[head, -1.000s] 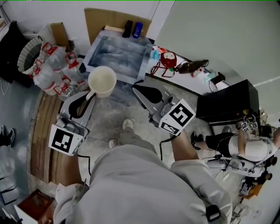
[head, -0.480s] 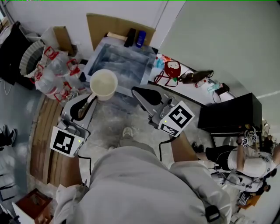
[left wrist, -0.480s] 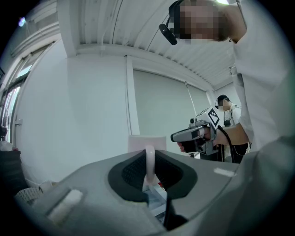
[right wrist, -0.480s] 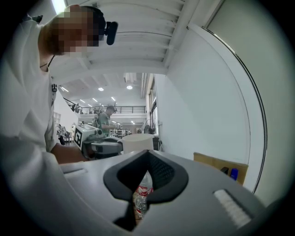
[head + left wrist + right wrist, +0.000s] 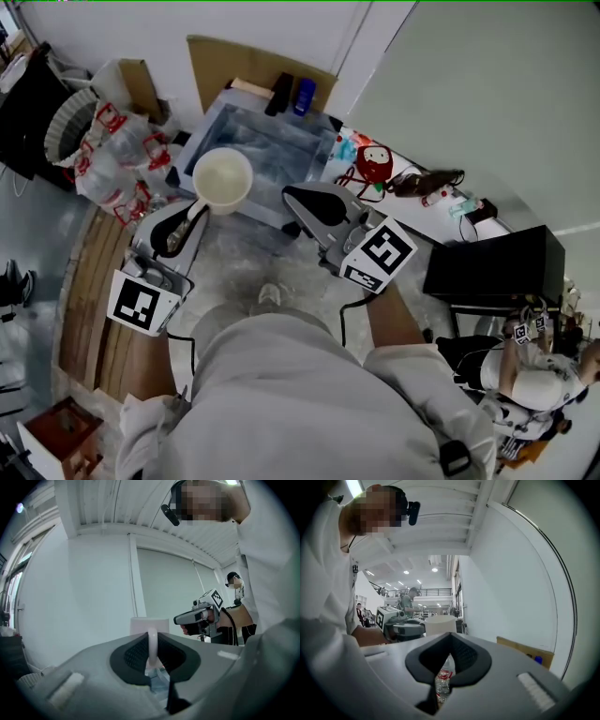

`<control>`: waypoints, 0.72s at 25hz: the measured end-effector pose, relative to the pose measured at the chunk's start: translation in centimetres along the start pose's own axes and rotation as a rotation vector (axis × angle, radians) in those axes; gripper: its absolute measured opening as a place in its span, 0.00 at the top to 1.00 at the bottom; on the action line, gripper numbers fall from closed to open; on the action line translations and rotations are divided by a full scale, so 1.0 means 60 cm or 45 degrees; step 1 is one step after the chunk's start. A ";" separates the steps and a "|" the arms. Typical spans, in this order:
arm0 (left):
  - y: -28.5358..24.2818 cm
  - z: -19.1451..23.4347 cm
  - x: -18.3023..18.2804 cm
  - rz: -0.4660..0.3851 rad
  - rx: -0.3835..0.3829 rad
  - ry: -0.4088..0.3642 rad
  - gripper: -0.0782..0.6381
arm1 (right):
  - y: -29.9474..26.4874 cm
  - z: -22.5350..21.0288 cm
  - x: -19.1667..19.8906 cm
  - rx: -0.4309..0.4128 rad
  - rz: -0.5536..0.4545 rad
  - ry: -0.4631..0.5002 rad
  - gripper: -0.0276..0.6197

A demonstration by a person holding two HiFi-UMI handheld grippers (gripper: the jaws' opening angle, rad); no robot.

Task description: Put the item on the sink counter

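Note:
A cream mug hangs over the front left rim of the steel sink. My left gripper is shut on its handle. In the left gripper view the white handle stands upright between the black pads, with the mug body just beyond. My right gripper is held level at the sink's front right, jaws together and empty; the left gripper view shows it too. From the right gripper view the mug is at the left. The white counter runs right of the sink.
A pack of plastic water bottles and a white bin stand left of the sink. Two dark bottles sit at its back edge. A red object and small clutter lie on the counter. A black box is at right; another person is beyond it.
Both grippers and the mug have moved toward the sink, which now lies closer beneath them. The left gripper's hold on the handle is unchanged.

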State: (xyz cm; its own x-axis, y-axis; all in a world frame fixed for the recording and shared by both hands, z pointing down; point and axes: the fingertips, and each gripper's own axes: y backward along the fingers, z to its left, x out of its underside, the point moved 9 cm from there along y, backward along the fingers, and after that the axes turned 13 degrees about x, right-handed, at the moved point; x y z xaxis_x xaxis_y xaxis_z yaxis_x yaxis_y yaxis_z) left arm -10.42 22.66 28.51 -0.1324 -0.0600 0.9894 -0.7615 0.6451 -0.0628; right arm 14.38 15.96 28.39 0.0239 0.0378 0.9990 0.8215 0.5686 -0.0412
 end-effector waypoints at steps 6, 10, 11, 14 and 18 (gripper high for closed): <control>-0.026 0.011 0.000 0.012 -0.011 0.009 0.84 | -0.014 -0.033 -0.001 -0.019 -0.004 -0.011 0.95; -0.036 0.027 0.005 0.017 -0.013 0.019 0.84 | -0.029 -0.049 0.002 -0.022 0.006 -0.019 0.95; -0.038 0.032 0.008 0.017 -0.011 0.020 0.84 | -0.034 -0.052 0.005 -0.021 0.011 -0.019 0.95; -0.043 0.050 0.018 0.007 -0.008 0.026 0.84 | -0.049 -0.060 0.011 -0.015 0.026 -0.020 0.95; -0.051 0.076 0.026 -0.003 0.004 0.039 0.84 | -0.069 -0.071 0.012 -0.001 0.040 -0.021 0.95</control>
State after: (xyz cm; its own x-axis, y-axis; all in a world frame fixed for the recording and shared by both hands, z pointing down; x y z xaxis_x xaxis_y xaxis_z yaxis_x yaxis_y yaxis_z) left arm -11.20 17.11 29.64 -0.1110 -0.0378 0.9931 -0.7636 0.6428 -0.0609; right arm 13.44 10.14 29.37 0.0402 0.0688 0.9968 0.8209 0.5665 -0.0722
